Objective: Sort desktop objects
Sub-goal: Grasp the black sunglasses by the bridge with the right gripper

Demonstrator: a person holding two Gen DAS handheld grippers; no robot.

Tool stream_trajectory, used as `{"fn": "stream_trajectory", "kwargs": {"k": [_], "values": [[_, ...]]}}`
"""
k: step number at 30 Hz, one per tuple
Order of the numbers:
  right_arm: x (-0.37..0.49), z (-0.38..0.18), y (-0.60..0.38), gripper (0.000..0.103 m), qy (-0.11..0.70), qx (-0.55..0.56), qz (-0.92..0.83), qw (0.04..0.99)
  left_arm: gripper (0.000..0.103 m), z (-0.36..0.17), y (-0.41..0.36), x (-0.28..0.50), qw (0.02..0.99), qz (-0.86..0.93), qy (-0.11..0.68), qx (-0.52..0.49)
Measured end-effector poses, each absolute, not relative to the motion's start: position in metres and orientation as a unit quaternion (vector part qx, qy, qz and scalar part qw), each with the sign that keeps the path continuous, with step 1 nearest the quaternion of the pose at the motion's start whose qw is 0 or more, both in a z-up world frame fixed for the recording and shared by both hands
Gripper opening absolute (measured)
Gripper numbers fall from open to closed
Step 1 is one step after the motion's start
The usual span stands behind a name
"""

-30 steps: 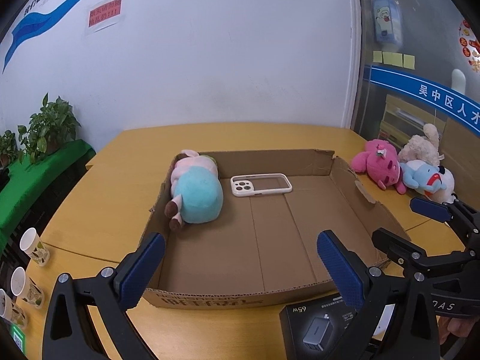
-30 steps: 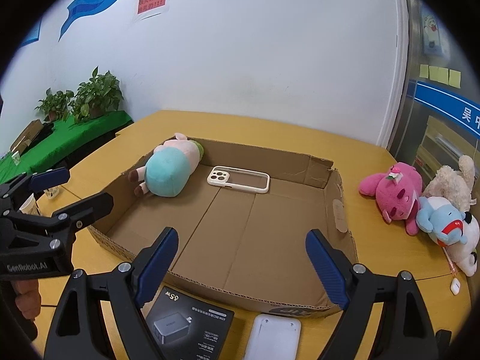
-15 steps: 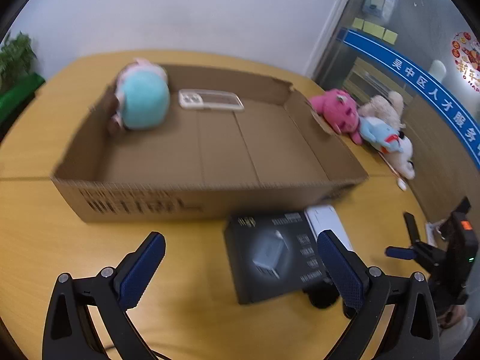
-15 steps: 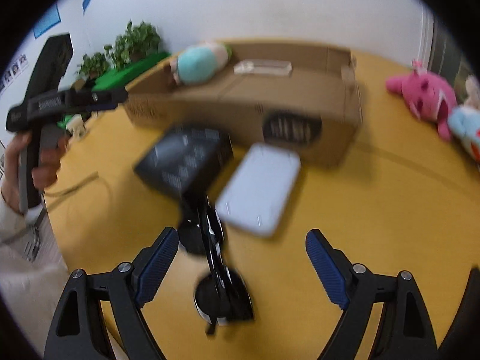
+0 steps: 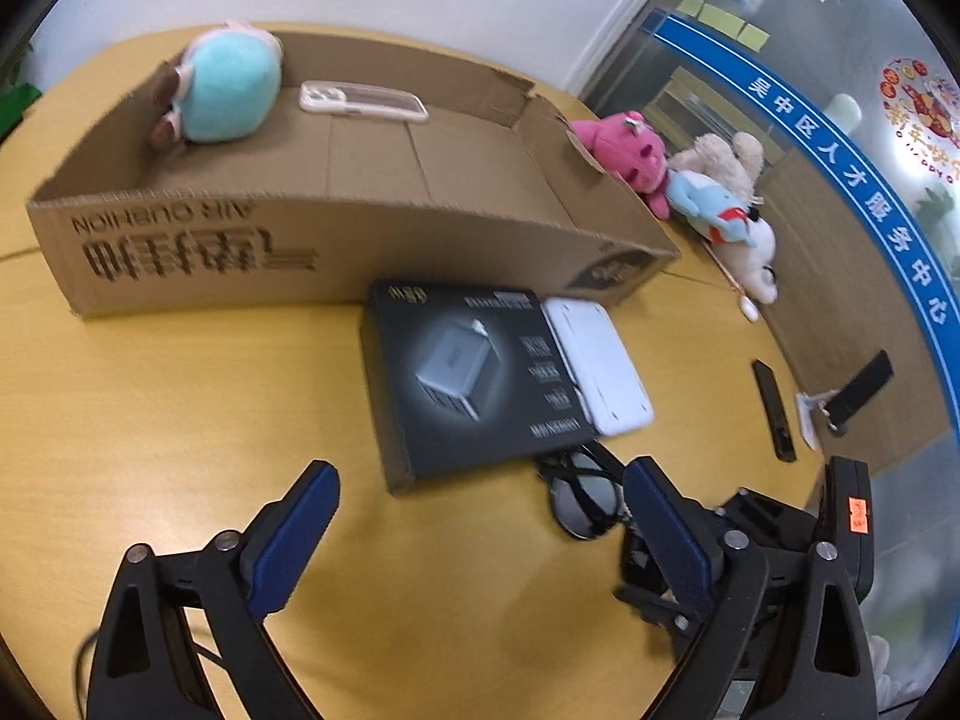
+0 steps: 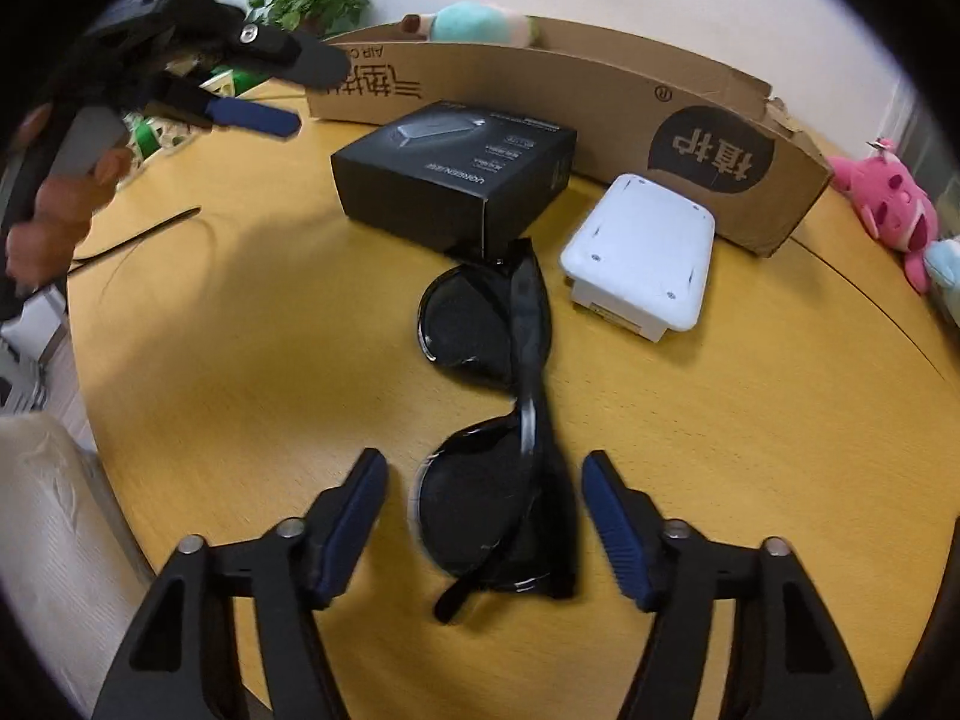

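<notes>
Because its wide jaws straddle the folded sunglasses [image 6: 516, 420] at lower centre, the right gripper [image 6: 483, 519] looks set to grasp; the left gripper [image 5: 480, 534] hangs wide, empty, above bare worktop [image 5: 180, 396].

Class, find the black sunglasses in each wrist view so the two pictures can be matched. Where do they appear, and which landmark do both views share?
Left wrist: sunglasses at lower right, partly hidden behind the gripper finger.
Right wrist: sunglasses at centre, the near end between the right gripper's open fingers.
Shared landmark: black charger box, just beyond them.
</notes>
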State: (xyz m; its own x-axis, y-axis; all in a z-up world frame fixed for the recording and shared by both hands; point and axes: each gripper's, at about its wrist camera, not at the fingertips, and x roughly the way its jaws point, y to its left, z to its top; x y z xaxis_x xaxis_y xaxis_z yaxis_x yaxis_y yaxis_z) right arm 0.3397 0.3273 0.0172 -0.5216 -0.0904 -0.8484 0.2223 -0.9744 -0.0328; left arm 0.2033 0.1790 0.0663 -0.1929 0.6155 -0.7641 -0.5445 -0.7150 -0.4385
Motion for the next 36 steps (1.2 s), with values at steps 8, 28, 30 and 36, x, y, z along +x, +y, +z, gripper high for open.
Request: {"fn": "stream_trajectory", "kwargs": {"k": [8, 28, 30, 36], "values": [[0.323, 0.011, 0.313, 0.053, 0.04, 0.482, -0.874, 0.045, 0.089, 0.036, 0.21, 0.219, 0.423, 0.703, -0.054, -0.569], [0.316, 0.026, 0.297, 0.015, -0.015, 0.483, -0.873, 0.07, 0.022, 0.019, 0.251, 0.238, 0.454, 0.645, -0.076, -0.609], [0.316, 0.023, 0.296, 0.015, -0.012, 0.488, -0.87, 0.069, 0.022, 0.02, 0.252, 0.24, 0.451, 0.653, -0.057, -0.605], [0.322, 0.018, 0.301, 0.015, -0.038, 0.494, -0.865, 0.074, 0.013, 0.008, 0.247, 0.232, 0.444, 0.643, -0.083, -0.618]]}}
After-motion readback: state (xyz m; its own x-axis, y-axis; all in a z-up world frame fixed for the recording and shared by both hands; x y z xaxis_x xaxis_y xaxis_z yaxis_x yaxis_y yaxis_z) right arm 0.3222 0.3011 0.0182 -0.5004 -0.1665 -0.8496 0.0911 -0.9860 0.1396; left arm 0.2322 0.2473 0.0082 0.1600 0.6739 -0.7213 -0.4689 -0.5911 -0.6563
